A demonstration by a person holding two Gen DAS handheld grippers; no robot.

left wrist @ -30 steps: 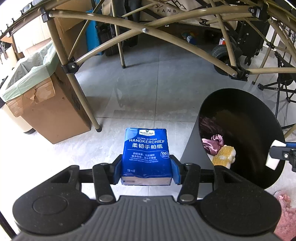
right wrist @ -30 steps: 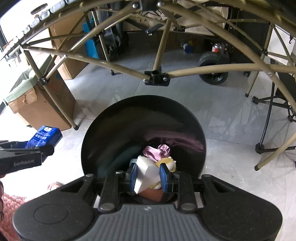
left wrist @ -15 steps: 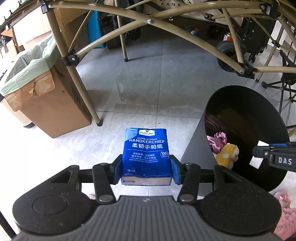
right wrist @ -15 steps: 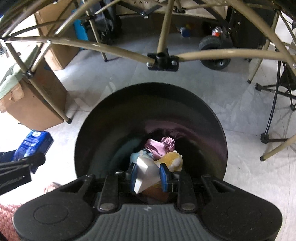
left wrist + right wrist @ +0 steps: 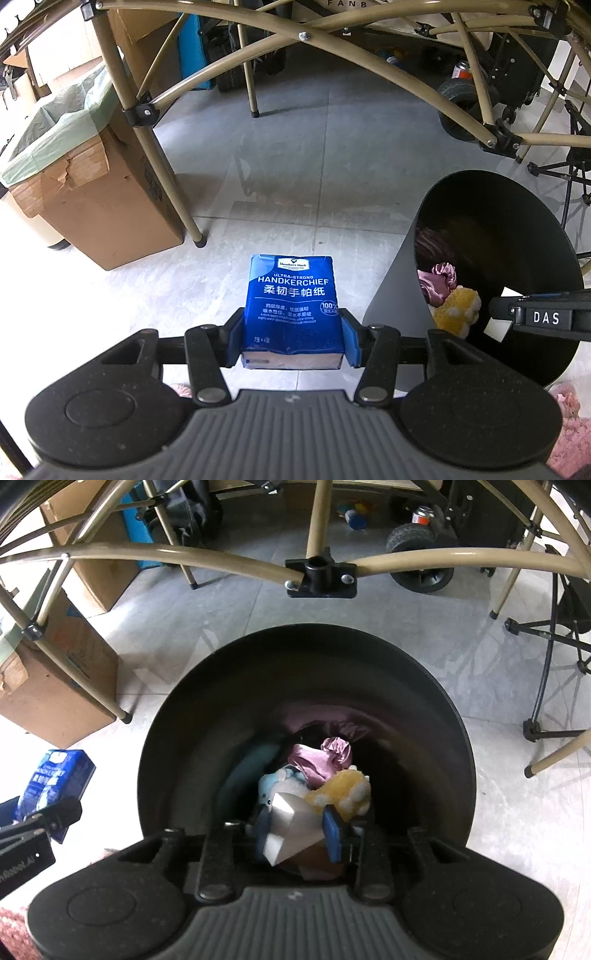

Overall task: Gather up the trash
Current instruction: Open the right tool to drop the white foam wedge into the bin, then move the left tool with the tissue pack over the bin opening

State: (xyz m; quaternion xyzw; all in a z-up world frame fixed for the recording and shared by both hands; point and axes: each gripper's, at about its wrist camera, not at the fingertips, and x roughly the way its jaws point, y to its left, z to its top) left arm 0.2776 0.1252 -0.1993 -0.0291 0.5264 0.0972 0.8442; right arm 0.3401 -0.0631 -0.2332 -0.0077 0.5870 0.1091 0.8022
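Grey floor tiles [image 5: 332,155] run under tan folding frame tubes [image 5: 236,62] that cross overhead, with a wheeled cart [image 5: 421,554] at the back. Beside one tube leg sits a cardboard box [image 5: 99,206] lined with a green bag. Next down in size is the black trash bin [image 5: 306,701], already holding a mauve crumpled wrapper [image 5: 332,753], a yellow plush scrap [image 5: 347,786] and something pale blue.

Only the left wrist view shows the blue handkerchief tissue pack [image 5: 291,306] head-on, with its printed face legible; the left gripper [image 5: 291,339] pinches it by both sides, above the floor just left of the bin. The right wrist view alone looks straight down into the bin and shows the white crumpled paper [image 5: 291,823] between the fingers of the right gripper [image 5: 297,829], inside the bin's mouth. There the tissue pack appears only as a small blue shape at the left edge.

Compared with a second ago, the bin fills more of the right view, and the right jaws have just been opening: they now stand spread wider, with a gap at the right pad, and the paper sits loosely between them. The left grip looks unchanged.
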